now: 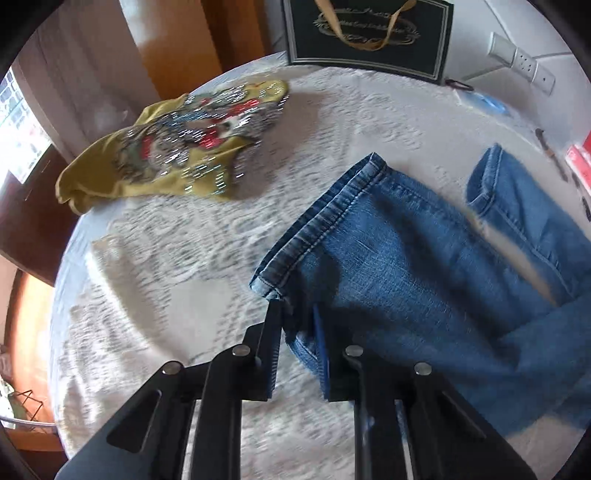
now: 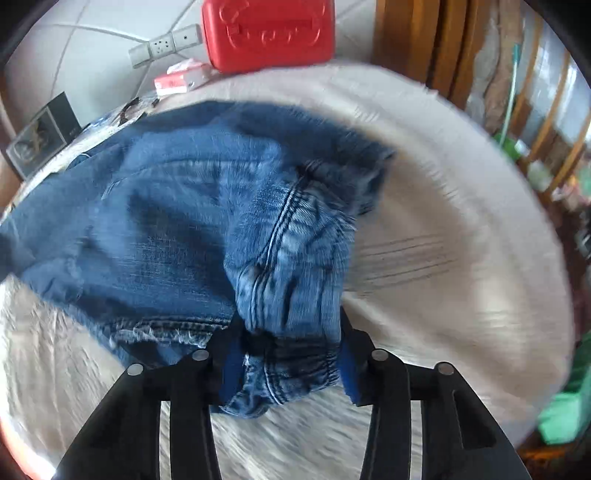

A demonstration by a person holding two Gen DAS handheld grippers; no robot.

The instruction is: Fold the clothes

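Blue jeans (image 1: 424, 251) lie on a round table with a white lace cloth (image 1: 166, 258). In the left wrist view, my left gripper (image 1: 297, 314) is shut on the side edge of one jeans leg just below its hem. The second leg's hem (image 1: 495, 173) lies to the right. In the right wrist view, my right gripper (image 2: 288, 332) is shut on a bunched, seamed part of the jeans (image 2: 184, 221), lifted off the table. A yellow-green sequinned top (image 1: 177, 147) lies crumpled at the far left of the table.
A dark gift bag (image 1: 369, 33) stands at the table's back edge. A red plastic case (image 2: 269, 33), a red-white box (image 2: 181, 79) and small items sit near the wall. A power strip (image 2: 166, 44) hangs on the wall. Wooden chairs (image 2: 424, 37) stand around.
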